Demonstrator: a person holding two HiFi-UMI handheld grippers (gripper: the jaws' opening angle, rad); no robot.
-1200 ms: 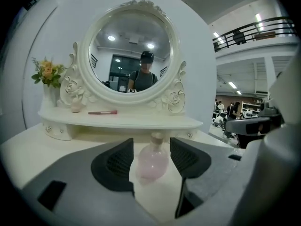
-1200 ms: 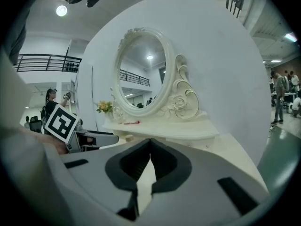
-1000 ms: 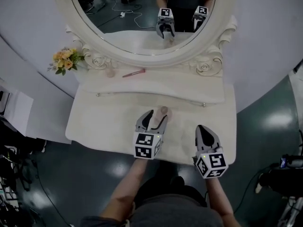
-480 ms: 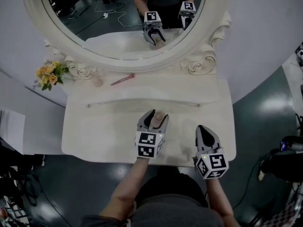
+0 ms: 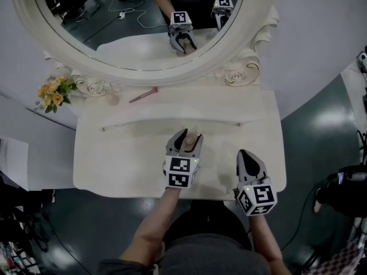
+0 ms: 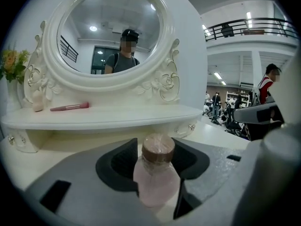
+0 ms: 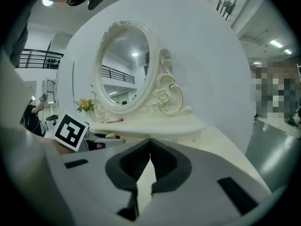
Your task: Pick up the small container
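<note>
Left gripper [image 5: 186,142]: centre of the head view, over the bench [image 5: 114,153]. Its jaws are closing, with the container [image 5: 192,137] between them. In the left gripper view the container [image 6: 156,175] sits at lower centre, a small pink bottle with a brown cap, upright on the bench. The dark pads [image 6: 117,166] stand just beside its sides; firm contact cannot be confirmed.

Right gripper [image 5: 248,160]: lower right of the head view, near the bench's front edge and well apart from the container. In the right gripper view its jaw tips meet, with nothing between them.

Bench: cream vanity top with a raised shelf [image 5: 200,105] across the upper middle of the head view.

Mirror [image 5: 132,16]: oval, in a carved cream frame, filling the top of the head view. Both grippers and the container are reflected in it.

Shelf contents:
- A pink brush [image 5: 143,94] lies on the shelf, left of centre.
- A small pale item [image 5: 113,99] is just left of the brush; its kind cannot be told.
- Flowers [image 5: 51,93], yellow and orange, are at the shelf's left end, at the left edge of the frame
</note>
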